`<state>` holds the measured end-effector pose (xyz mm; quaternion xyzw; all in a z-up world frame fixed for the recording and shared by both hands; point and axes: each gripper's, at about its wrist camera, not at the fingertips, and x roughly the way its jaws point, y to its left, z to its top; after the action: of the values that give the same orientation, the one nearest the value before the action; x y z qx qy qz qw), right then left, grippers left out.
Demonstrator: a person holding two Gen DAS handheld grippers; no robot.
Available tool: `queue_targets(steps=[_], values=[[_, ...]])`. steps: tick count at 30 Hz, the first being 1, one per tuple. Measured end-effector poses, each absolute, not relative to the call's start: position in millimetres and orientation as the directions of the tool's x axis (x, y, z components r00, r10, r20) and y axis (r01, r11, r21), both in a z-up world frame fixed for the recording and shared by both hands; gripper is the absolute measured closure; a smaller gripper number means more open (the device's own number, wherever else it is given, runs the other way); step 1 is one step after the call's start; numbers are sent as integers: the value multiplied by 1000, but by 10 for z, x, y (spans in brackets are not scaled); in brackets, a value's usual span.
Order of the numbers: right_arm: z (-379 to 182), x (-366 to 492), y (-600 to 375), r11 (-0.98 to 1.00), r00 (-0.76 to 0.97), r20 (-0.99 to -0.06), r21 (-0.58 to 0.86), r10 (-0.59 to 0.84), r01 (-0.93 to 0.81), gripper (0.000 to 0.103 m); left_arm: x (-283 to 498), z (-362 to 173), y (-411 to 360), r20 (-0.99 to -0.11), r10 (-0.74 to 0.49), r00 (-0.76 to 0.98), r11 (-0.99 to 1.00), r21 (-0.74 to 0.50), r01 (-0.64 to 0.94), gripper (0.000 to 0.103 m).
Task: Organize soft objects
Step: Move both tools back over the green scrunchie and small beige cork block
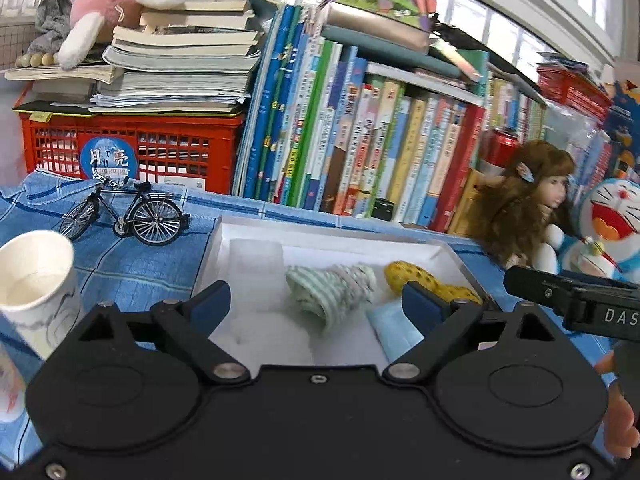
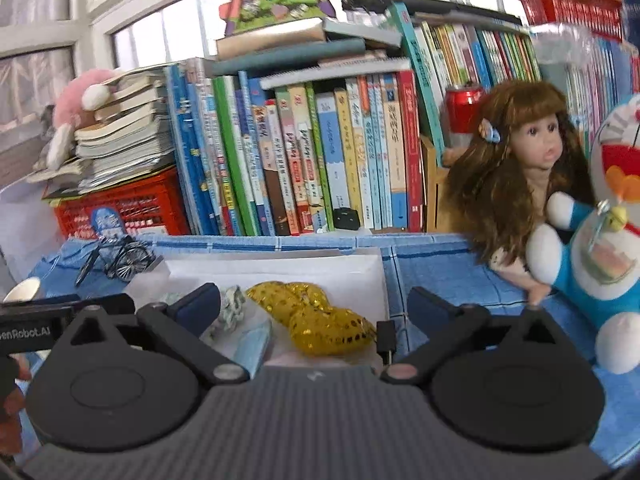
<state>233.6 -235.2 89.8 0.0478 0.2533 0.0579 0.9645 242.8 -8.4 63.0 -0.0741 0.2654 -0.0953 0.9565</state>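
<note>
- The white tray (image 1: 224, 240) lies in the lower middle of both views on the blue checked cloth (image 1: 132, 264). It appears to serve as the collecting place for the soft things, since several already lie inside it.
- The striped green cloth (image 1: 332, 288) sits bunched at the tray's middle. Its long axis runs from lower left to upper right in the left wrist view, the wider mouth toward the lower left.
- The yellow spotted pouch (image 2: 320, 320) lies at the tray's right side. In the right wrist view its length runs from upper left to lower right, the fuller end nearest the camera.
- A pale blue folded piece (image 1: 396, 332) rests at the tray's near edge, just beside the pouch.
- The left gripper (image 1: 316, 308) hovers over the tray with its fingers spread wide, holding nothing; the cloth lies between them in the picture.
- The right gripper (image 2: 314, 308) likewise stands wide and empty, the pouch framed between its fingers, probably to settle it or pick it up.
- The doll (image 2: 516, 172) and the blue plush cat (image 2: 600, 260) stand at the right of the frame, outside the tray; they look like soft things yet to be organized.
</note>
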Motion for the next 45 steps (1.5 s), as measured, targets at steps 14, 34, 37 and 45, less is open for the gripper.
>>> queue_targets(steps=[14, 34, 37, 45], values=[[924, 1438, -2307, 980, 877, -438, 56, 198, -193, 0, 1430, 635, -56, -447, -303, 842, 951, -198, 237, 10], [471, 558, -2614, 975, 839, -506, 13, 200, -224, 0, 308, 219, -231, -472, -382, 795, 921, -119, 371, 7], [377, 502, -2633, 974, 824, -529, 15, 201, -228, 0, 204, 133, -292, -489, -396, 777, 911, -104, 398, 7], [231, 445, -2542, 968, 807, -559, -30, 190, -249, 3, 83, -21, -400, -516, -387, 764, 910, -81, 407, 8]])
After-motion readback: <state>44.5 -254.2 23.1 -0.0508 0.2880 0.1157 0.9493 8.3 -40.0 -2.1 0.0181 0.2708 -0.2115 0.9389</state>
